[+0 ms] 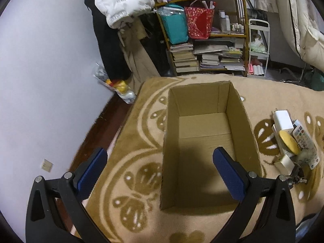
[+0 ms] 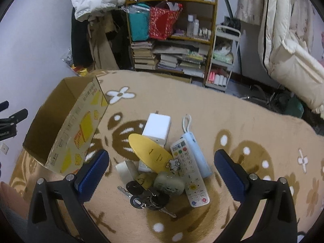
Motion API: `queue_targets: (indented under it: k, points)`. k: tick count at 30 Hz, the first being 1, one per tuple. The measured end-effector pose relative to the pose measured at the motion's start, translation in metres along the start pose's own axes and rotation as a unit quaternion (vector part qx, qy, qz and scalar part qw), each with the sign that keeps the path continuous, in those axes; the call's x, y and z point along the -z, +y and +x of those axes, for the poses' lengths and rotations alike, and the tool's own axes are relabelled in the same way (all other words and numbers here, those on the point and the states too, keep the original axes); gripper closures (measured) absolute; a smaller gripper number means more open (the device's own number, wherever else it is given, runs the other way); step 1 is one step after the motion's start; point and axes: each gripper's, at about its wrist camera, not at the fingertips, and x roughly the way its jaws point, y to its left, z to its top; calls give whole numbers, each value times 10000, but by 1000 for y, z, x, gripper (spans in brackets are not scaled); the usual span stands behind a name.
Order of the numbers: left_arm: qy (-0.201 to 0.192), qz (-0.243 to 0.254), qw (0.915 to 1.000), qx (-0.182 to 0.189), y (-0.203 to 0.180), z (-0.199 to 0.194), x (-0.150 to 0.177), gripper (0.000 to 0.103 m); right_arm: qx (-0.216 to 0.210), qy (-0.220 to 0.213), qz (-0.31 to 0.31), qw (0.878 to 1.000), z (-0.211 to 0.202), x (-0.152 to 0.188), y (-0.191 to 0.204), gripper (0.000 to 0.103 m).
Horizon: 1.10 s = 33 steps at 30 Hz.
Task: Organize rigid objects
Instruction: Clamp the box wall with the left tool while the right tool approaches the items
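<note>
An empty cardboard box stands open on the patterned blanket. My left gripper hovers open above its near end, holding nothing. To the box's right lies a pile: a white charger block, a yellow oval disc, a white remote, a pale blue case, a roll of tape, a small green case and a bunch of keys. My right gripper is open just above the pile, touching nothing. The same pile shows at the right of the left wrist view.
The blanket covers a raised surface with its left edge dropping to a dark floor and wall. Behind stand a crowded bookshelf, hanging coats, a white cart and pale bedding.
</note>
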Motion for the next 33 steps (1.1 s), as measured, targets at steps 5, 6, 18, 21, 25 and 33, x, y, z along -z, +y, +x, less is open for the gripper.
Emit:
queue_targets:
  k: [5,6,18,21,25,33]
  points:
    - [277,55,9995,-157,-1,30,6,0,-123,84,40,9999,14,4,-2,0]
    - [342,79,9992,-165,-2,35,7,0,-130,154,46,9998,19,6,-3,0]
    - [703,186,9968,-326,-10,72,24,0,-312,554,353,9973,57,12,-15,0]
    - [605,332,9968,-395,-16,74,20,0,-330,641,396,9966,65,14,-15,0]
    - [614,470,9960,-444,-23,81,20,0,-326,787,470,9953,75,19,-20,5]
    - [693,289,9956,-555,-26,86,21,6,-441,1168,934,9878,94,27,-36,17]
